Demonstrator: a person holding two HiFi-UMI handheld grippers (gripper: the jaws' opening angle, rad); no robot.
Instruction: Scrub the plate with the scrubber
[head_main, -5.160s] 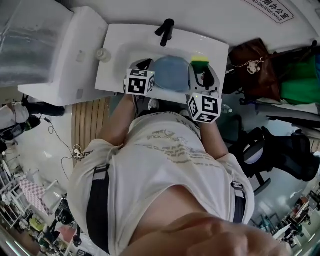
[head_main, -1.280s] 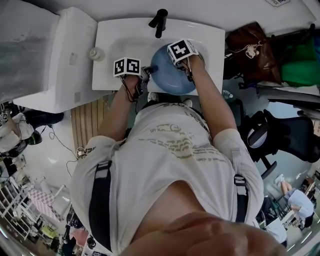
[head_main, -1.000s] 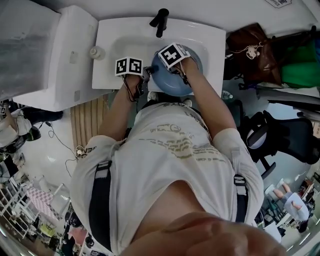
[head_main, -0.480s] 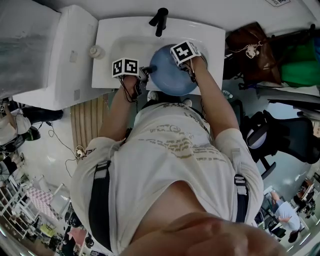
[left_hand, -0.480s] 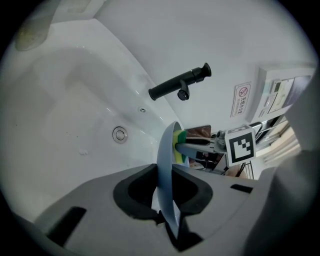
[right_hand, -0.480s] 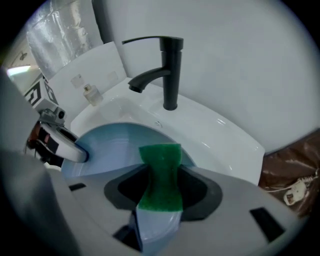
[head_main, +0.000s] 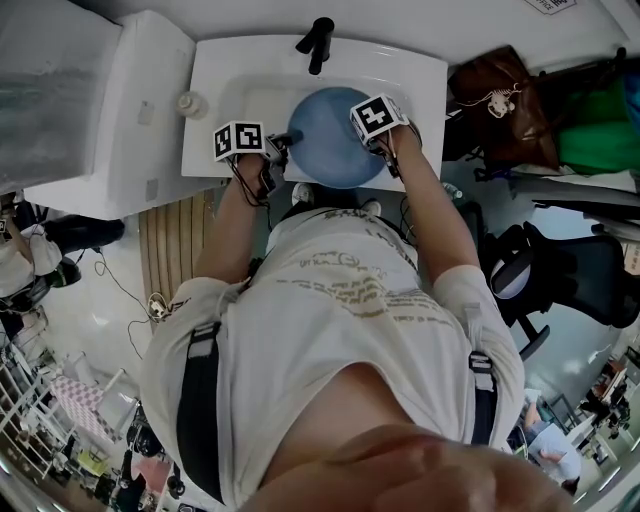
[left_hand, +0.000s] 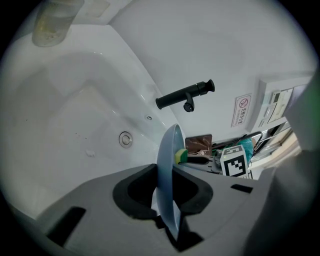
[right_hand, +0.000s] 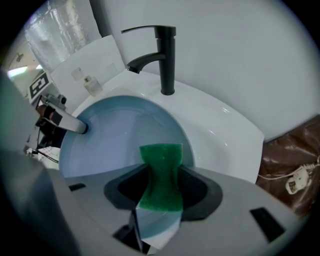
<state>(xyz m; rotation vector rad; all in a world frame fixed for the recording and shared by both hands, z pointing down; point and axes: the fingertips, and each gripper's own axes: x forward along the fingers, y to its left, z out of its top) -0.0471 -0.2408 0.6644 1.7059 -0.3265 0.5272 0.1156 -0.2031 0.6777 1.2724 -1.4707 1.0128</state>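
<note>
Plate: round pale-blue plate (head_main: 330, 135), tilted over the white basin (head_main: 215, 90), just in front of the black tap (head_main: 318, 45).
Scrubber: green-and-yellow sponge scrubber (right_hand: 160, 165), against the plate's face, right of the tap.
Right claw (right_hand: 161, 187): clenched on the scrubber.
Left claw (left_hand: 167, 187): grasping the plate's rim left of the tap, jaws just eased slightly apart.

Blue plate (left_hand: 167, 167) edge-on, white sink (left_hand: 75, 130), black faucet (left_hand: 182, 96)
</note>
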